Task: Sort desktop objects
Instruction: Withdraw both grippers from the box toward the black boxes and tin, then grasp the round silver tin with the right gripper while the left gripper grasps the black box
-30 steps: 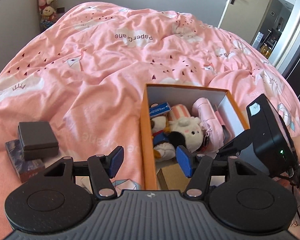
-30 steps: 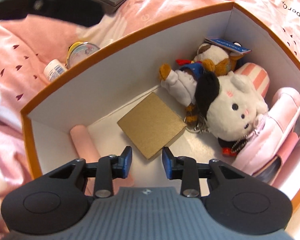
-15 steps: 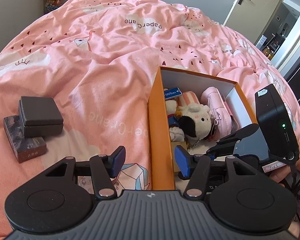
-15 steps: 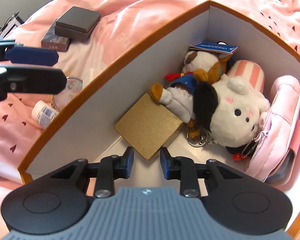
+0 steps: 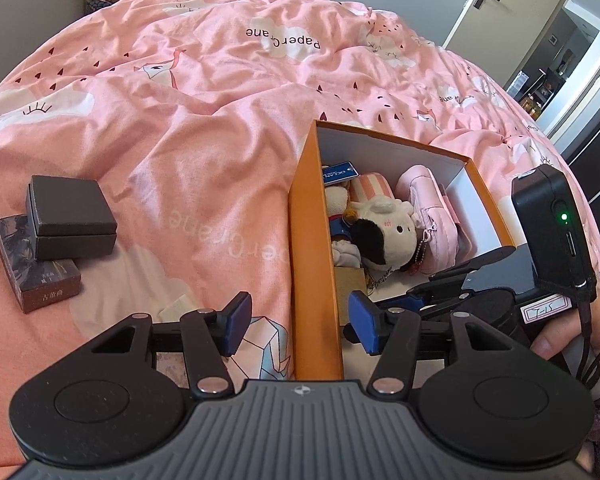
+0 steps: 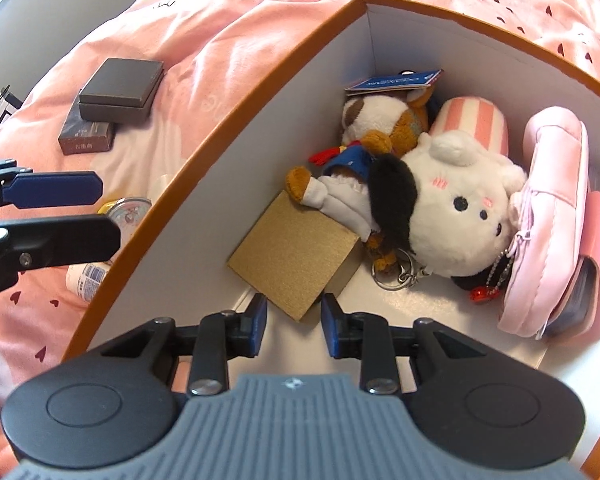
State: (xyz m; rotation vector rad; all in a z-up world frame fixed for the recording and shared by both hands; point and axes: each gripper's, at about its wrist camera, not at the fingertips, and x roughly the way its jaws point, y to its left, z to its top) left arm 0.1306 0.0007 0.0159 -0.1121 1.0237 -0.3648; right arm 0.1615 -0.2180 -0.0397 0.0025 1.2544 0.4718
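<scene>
Gold card covers the flat little box (image 6: 296, 256) that lies on the floor of the orange box (image 6: 204, 148), and it looks stiff and light. One corner of it points at the right tool (image 6: 294, 322), which hangs just above it with its jaws partly apart and nothing in them. A soft toy (image 6: 440, 216) leans on the far edge of the gold box, so I think a pull there would drag the toy along. The near corner is free, and the two straight sides by it look like the best place to pinch.

Out on the pink bed cover (image 5: 204, 128) more things wait. A dark box (image 5: 70, 216) sits on top of a brown box (image 5: 40, 276); both look hard, with flat sides that are easy to hold. The top one may slide off if the lower one gets moved first. A round tin (image 6: 130, 212) and a small white bottle (image 6: 86, 280) lie close to the outside wall of the orange box. They look smooth and round, so they may roll or slip.

The left tool (image 5: 296, 324) is wide open and holds nothing. It sits low over the wall of the orange box, one finger on each side of it.
</scene>
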